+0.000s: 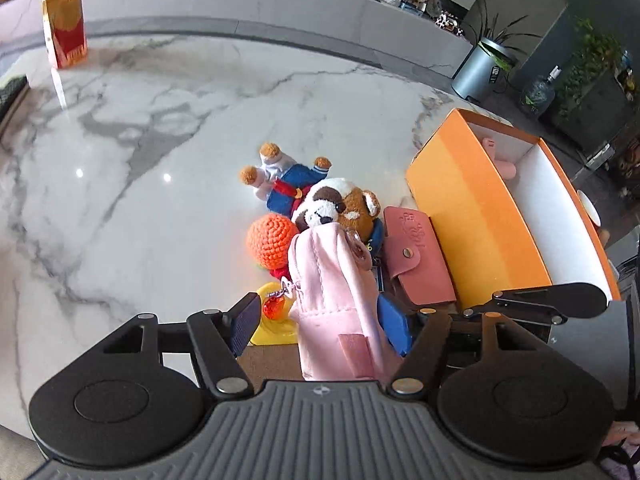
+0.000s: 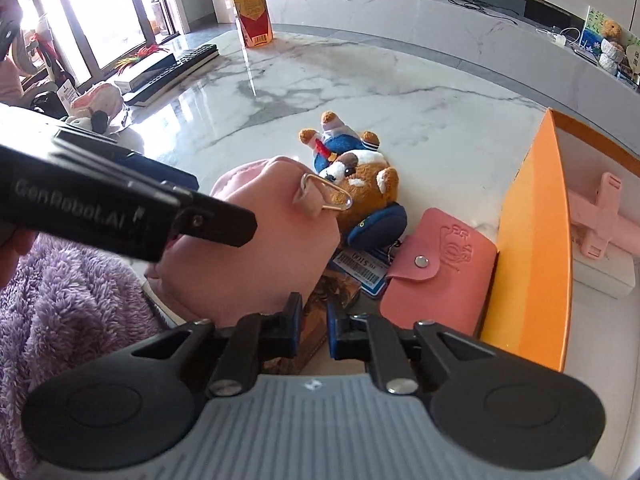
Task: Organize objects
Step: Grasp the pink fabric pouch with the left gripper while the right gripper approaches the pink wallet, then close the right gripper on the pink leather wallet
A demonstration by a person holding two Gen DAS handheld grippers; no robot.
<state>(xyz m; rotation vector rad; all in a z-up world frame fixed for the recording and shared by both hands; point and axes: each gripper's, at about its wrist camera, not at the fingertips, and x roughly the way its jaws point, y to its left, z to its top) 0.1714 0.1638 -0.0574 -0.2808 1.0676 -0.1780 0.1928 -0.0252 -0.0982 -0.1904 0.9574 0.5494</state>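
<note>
A juice bottle (image 2: 252, 8) is standing on the marble table (image 1: 160, 128) (far edge); a remote control (image 2: 176, 72) is lying nearby; potted plants (image 1: 486, 60) are standing beyond.

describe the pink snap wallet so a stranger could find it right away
Find the big orange box on the marble table. Flat against its outer wall lies the pink wallet, beside the plush dog. Only it has a silver snap on its flap and an embossed logo.
</note>
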